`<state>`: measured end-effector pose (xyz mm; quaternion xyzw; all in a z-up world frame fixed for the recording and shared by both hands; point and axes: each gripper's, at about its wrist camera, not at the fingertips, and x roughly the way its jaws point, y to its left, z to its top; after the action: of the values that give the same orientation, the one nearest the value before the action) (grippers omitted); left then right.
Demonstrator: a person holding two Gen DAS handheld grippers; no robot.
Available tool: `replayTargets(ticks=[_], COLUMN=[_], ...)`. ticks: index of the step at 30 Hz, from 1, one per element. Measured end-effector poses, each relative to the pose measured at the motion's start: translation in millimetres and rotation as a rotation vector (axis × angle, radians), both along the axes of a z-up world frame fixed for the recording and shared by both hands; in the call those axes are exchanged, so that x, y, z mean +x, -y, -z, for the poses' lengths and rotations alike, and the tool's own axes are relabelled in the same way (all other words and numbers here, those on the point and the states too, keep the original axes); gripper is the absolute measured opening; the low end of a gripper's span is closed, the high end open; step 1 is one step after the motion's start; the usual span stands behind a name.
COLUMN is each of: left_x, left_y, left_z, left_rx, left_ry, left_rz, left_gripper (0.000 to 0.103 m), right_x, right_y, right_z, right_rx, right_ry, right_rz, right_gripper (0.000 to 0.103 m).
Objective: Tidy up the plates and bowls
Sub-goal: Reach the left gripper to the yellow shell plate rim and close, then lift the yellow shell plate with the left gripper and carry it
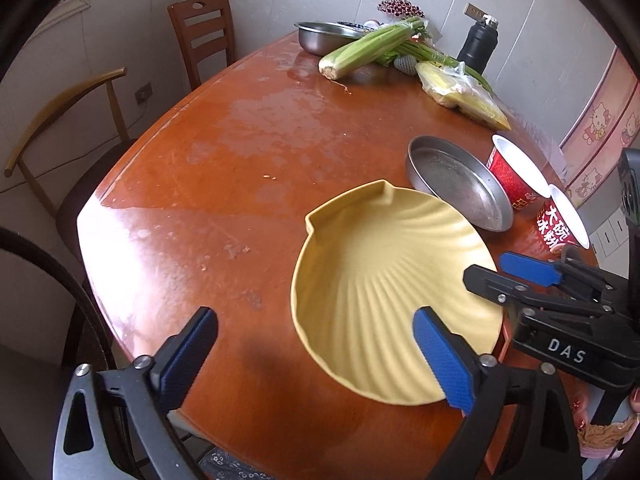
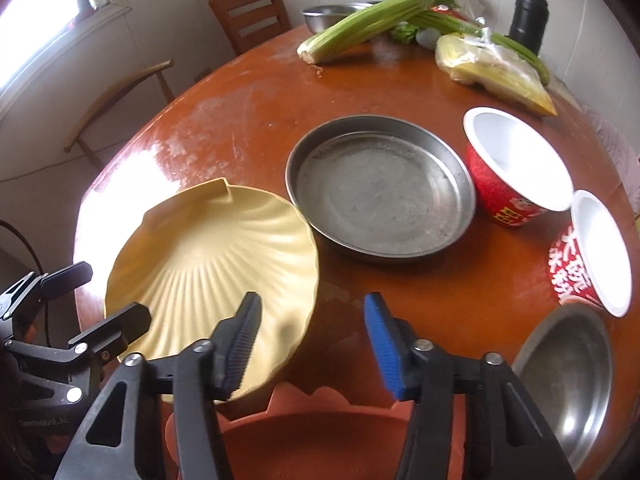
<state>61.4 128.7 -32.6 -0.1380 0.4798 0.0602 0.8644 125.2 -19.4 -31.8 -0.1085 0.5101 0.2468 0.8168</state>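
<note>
A yellow shell-shaped plate (image 1: 384, 280) lies on the brown table (image 1: 224, 168); it also shows in the right wrist view (image 2: 208, 264). My left gripper (image 1: 316, 356) is open, its right finger over the plate's near rim. My right gripper (image 2: 312, 344) is open, its left finger over the plate's right rim; it shows in the left wrist view (image 1: 516, 276). A steel pan (image 2: 380, 188) sits beyond the plate. Two red paper bowls (image 2: 516, 168) (image 2: 592, 252) lie tilted at the right. A steel bowl (image 2: 568, 376) and an orange plate (image 2: 320, 436) lie near me.
Celery (image 1: 372, 46), bagged corn (image 1: 464, 94), a steel basin (image 1: 324, 36) and a black bottle (image 1: 478, 46) stand at the table's far end. Two wooden chairs (image 1: 204, 36) (image 1: 60, 128) stand at the left by the wall.
</note>
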Motion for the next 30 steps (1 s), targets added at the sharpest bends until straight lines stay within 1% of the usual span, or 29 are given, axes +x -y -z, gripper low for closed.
replayTargets(ticks=[3,4,6,7,8,9,11,12,13,17,19,21,30], left_x=[4,5,7,8,10,9,10,10,10,12,12,11,9], left_y=[3,5,7,7,8,8,11,12,12,10,8,7,-10], left_z=[2,2,4,6,8,8,8,8,7,7,6,4,-13], left_rx=[-0.002,0.000,-0.005,-0.018,-0.032,-0.026,-0.015,-0.009,-0.011,-0.014,-0.021,-0.012,0.014], left_ry=[-0.010,-0.014,-0.021,-0.027,-0.033,-0.029,-0.031,-0.031,-0.030,-0.032,-0.031,-0.024,0.016], left_rz=[0.009,0.013,0.022,0.030,0.034,0.034,0.041,0.043,0.044,0.039,0.038,0.036,0.006], left_gripper=[0.089,0.086,0.078,0.069,0.064,0.063,0.058,0.055,0.052,0.049,0.048,0.048,0.048], right_x=[3,3,4,5,5,6,7,7,6,4,2,-2,-13], right_y=[-3,-5,-7,-8,-9,-10,-11,-11,-12,-16,-17,-18,-35], right_z=[4,4,7,8,9,10,11,10,11,10,10,8,-16], right_rx=[-0.001,-0.003,-0.002,0.004,0.013,0.022,0.029,0.029,0.032,0.010,0.002,0.001,-0.002], right_ry=[-0.008,-0.008,-0.012,-0.022,-0.033,-0.042,-0.052,-0.050,-0.053,-0.035,-0.029,-0.022,0.045], right_rz=[-0.011,-0.015,-0.025,-0.031,-0.033,-0.036,-0.041,-0.045,-0.053,-0.063,-0.068,-0.075,-0.108], right_gripper=[0.042,0.042,0.041,0.041,0.041,0.040,0.038,0.034,0.034,0.034,0.034,0.034,0.034])
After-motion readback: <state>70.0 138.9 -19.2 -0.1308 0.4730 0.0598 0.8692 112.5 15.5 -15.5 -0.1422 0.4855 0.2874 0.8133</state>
